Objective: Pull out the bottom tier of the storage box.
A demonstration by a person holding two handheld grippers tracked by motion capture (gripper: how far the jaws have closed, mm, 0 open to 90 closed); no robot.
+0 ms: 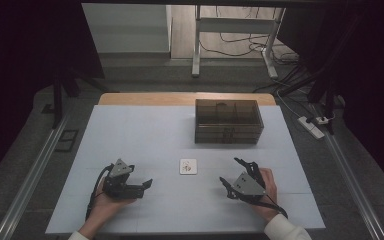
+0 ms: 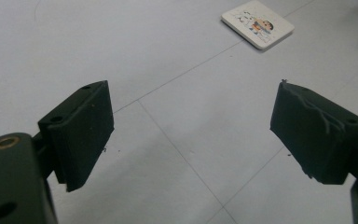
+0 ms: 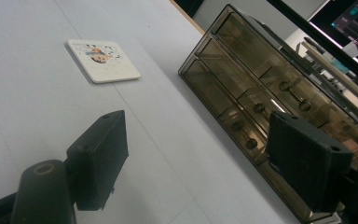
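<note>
A small white square tile (image 1: 188,166) with a cartoon picture lies flat on the table's middle front; it also lies far ahead in the left gripper view (image 2: 257,24) and the right gripper view (image 3: 103,60). My left gripper (image 1: 149,184) rests low at the front left, open, nothing between its jaws (image 2: 191,133). My right gripper (image 1: 233,172) sits at the front right, open and empty (image 3: 196,154). A smoky brown clear drawer box (image 1: 228,121) stands at the back right, its drawers with round knobs (image 3: 256,93) closed.
The pale work surface (image 1: 140,135) covers a wooden table. Beyond it are a table frame (image 1: 235,35) with cables on the floor and a power strip (image 1: 312,126) at the right. Metal rails run along both sides.
</note>
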